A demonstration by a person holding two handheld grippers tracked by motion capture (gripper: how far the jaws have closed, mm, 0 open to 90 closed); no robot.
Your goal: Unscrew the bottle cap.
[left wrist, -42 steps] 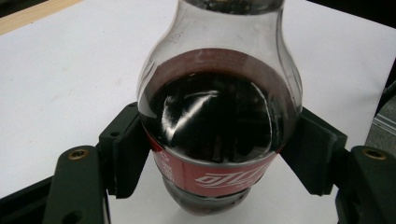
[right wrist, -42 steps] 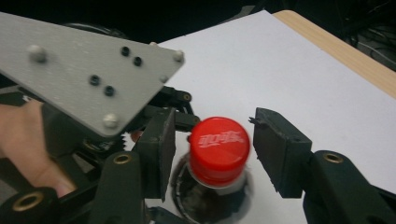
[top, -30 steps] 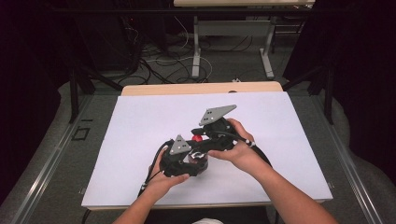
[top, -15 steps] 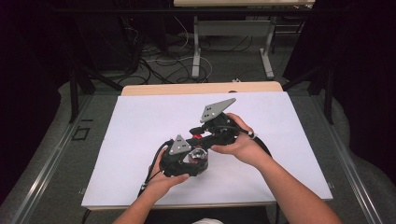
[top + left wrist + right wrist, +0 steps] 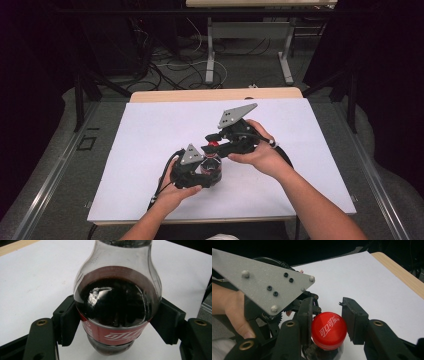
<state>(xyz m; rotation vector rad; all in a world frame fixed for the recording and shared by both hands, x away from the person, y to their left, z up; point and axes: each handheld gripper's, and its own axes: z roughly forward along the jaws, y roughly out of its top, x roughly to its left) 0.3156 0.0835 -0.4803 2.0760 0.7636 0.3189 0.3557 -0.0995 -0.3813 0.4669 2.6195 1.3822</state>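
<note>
Glossy bulbous cola bottle (image 5: 117, 310), red ribbed cap (image 5: 329, 330)

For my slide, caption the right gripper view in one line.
Right gripper closes its jaws around the red cap of a cola bottle on the white table.
</note>
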